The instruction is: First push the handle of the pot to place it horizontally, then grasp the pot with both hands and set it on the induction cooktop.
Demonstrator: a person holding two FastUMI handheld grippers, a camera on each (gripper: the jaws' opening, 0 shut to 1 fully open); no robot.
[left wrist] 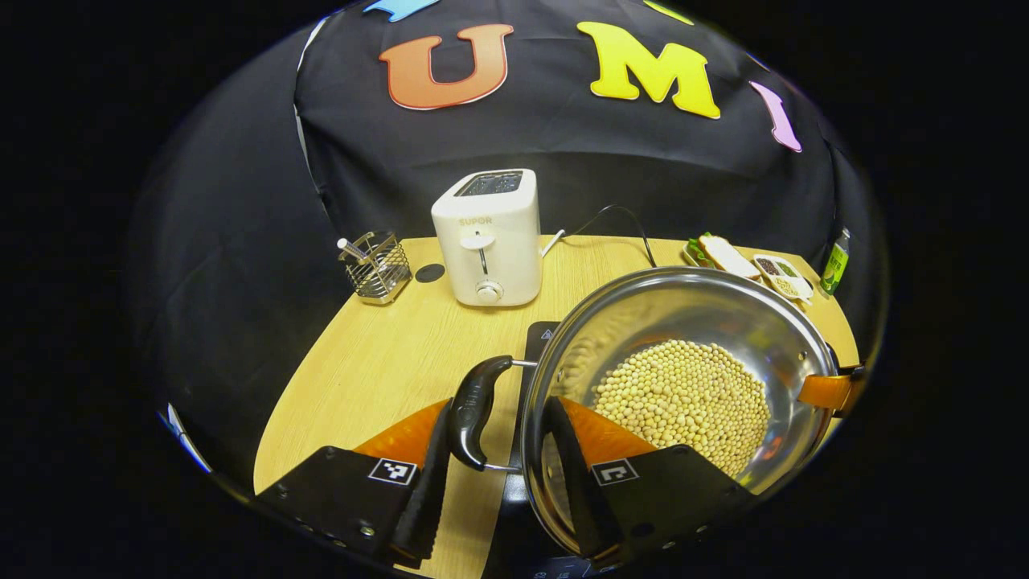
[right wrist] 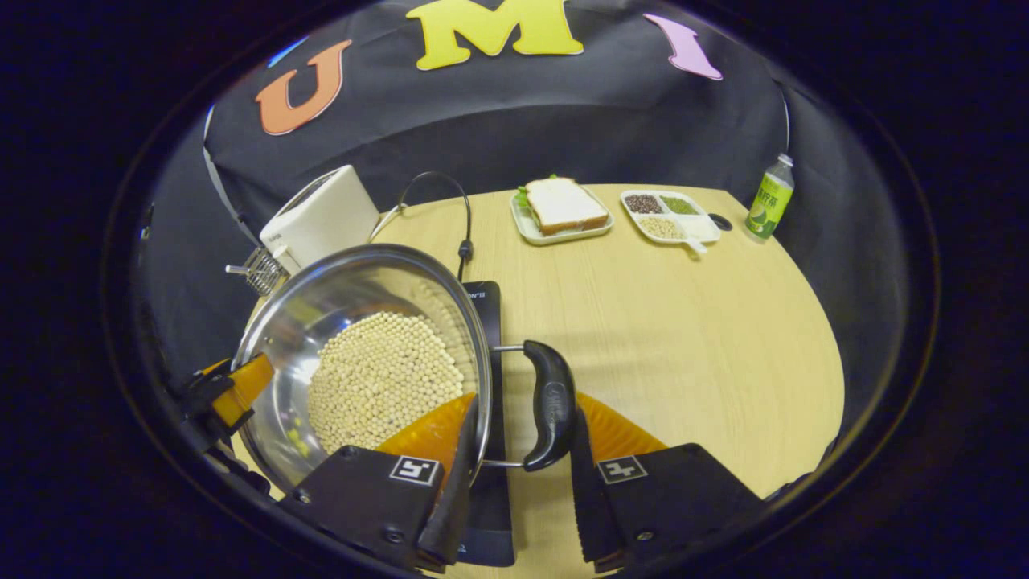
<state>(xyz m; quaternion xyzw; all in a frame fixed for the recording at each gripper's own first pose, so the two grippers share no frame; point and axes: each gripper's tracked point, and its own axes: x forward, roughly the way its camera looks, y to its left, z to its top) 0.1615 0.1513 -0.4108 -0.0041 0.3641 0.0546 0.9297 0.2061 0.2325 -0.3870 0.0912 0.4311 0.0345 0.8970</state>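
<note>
A: Where is the pot?
B: Over the induction cooktop, at 5 o'clock from the toaster in the left gripper view, full of soybeans.
A: And the jaws?
B: The left gripper straddles one black side handle and the pot wall, jaws part open. The right gripper does likewise on the other handle.

The left gripper was seen with its jaws parted wide, one finger set outside the pot's left handle and the other inside the pot wall. The right gripper was likewise held open, straddling the right handle, one finger within the rim. Neither handle was visibly pinched. The far gripper was glimpsed across the pot in each view.
</note>
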